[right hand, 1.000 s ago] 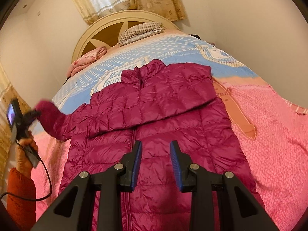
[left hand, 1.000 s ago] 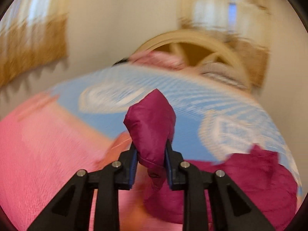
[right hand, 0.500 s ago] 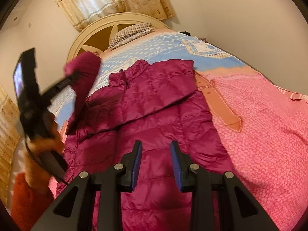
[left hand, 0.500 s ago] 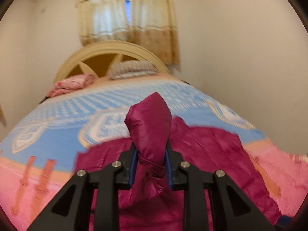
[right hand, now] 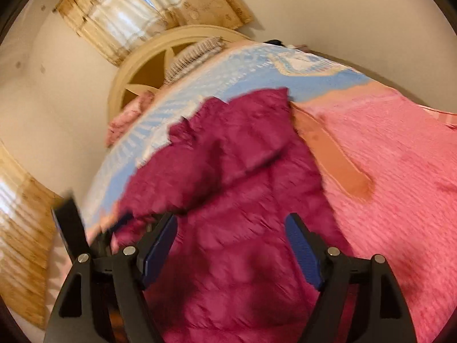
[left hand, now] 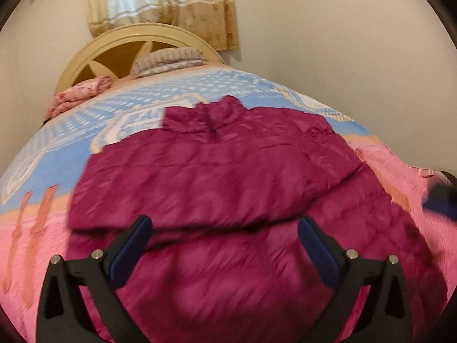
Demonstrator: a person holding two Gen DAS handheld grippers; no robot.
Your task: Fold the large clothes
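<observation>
Blue-padded jaws of the left gripper stand wide apart, empty, low over the jacket. Right gripper jaws also spread apart, nothing between them, over the jacket's lower body. Jacket is magenta, quilted, puffy; lies front up on the bed, collar toward the headboard. Sleeves look folded across the chest, one band lying over the torso; both views are motion-blurred, so edges are soft. Judgement: light, soft, springy fill with a slick shell, so folds likely puff back and layers slide. Best hold looks like the hem corners or side seams, pinching both layers, not the smooth mid-panel. Both grippers point forward along the bed toward the headboard, tilted down at the jacket; right view is rolled sideways. Pillow and folded pink cloth sit by the headboard, well apart from the jacket.
</observation>
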